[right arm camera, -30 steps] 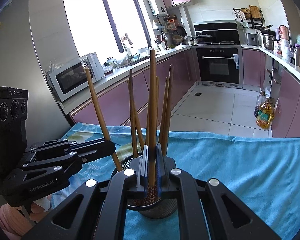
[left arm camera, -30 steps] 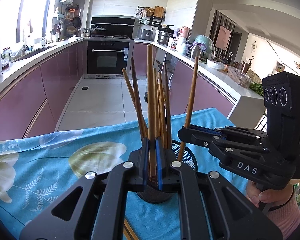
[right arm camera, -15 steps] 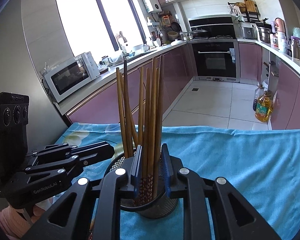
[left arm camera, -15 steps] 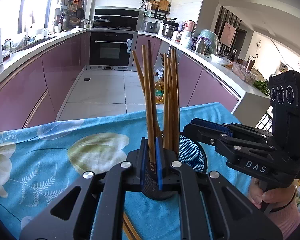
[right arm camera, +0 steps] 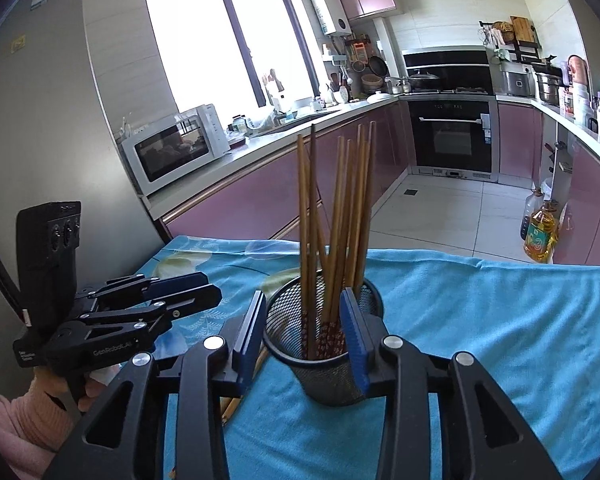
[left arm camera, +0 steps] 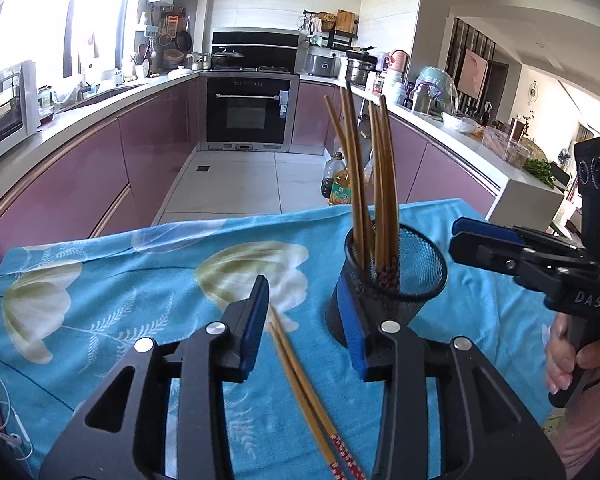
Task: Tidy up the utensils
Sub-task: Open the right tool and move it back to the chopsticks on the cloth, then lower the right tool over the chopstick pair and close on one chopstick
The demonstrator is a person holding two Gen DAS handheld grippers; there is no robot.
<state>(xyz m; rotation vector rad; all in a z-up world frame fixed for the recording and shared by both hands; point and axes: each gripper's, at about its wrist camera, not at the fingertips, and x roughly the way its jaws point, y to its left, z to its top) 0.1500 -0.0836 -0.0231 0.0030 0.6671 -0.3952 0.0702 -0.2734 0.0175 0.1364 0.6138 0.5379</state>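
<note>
Mostly stocked: chopsticks (left arm camera: 374,184) upright in mesh cup (left arm camera: 396,280) on bench (left arm camera: 100,288), loose pair (left arm camera: 300,376) left beside cup; left tool (left arm camera: 308,320) and right tool (right arm camera: 304,332) opening, both empty.

Daylight floods through a large window (right arm camera: 228,52) onto mauve cabinets (left arm camera: 60,184), pale floor tiles (left arm camera: 236,184), a black oven (left arm camera: 249,114) and a white microwave (right arm camera: 176,148).

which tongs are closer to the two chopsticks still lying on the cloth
Left. The left tongs hang right over the two loose chopsticks, open around them, nothing gripped. The right tongs sit at the mesh cup, opening, the chopsticks off to their left.
</note>
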